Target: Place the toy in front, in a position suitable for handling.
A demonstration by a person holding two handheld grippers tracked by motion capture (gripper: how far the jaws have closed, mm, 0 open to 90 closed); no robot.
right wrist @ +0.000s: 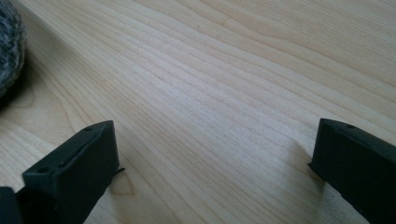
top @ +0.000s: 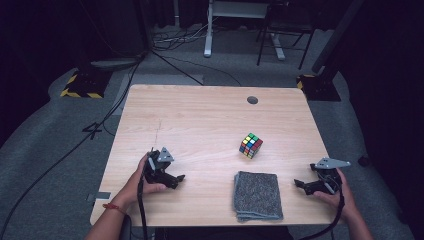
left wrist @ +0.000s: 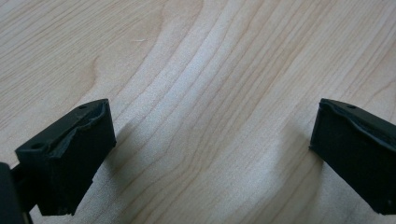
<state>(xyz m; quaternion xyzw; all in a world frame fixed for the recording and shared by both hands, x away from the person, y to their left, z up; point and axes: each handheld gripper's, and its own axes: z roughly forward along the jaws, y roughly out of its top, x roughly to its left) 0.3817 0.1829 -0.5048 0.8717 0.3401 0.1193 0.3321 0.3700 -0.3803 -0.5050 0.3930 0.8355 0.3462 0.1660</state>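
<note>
Two hand-held grippers rest on a wooden table, both with jaws spread wide and holding nothing.

From the table's (top: 200, 115) centre, the left gripper (top: 176, 179) sits at about seven o'clock and the right gripper (top: 302, 186) at about four o'clock. Between them a folded grey cloth (top: 257, 195) lies at the near edge. A multicoloured puzzle cube (top: 251, 145) stands just beyond the cloth, at its twelve o'clock, apart from both grippers.

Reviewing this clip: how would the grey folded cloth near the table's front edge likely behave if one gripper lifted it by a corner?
The grey cloth lies flat in folded layers, so it would probably droop and unfold rather than stay square. Its fuzzy weave suggests the pads would grip without slipping. It looks light and should not roll; pushed across the table, it would likely bunch up.
</note>
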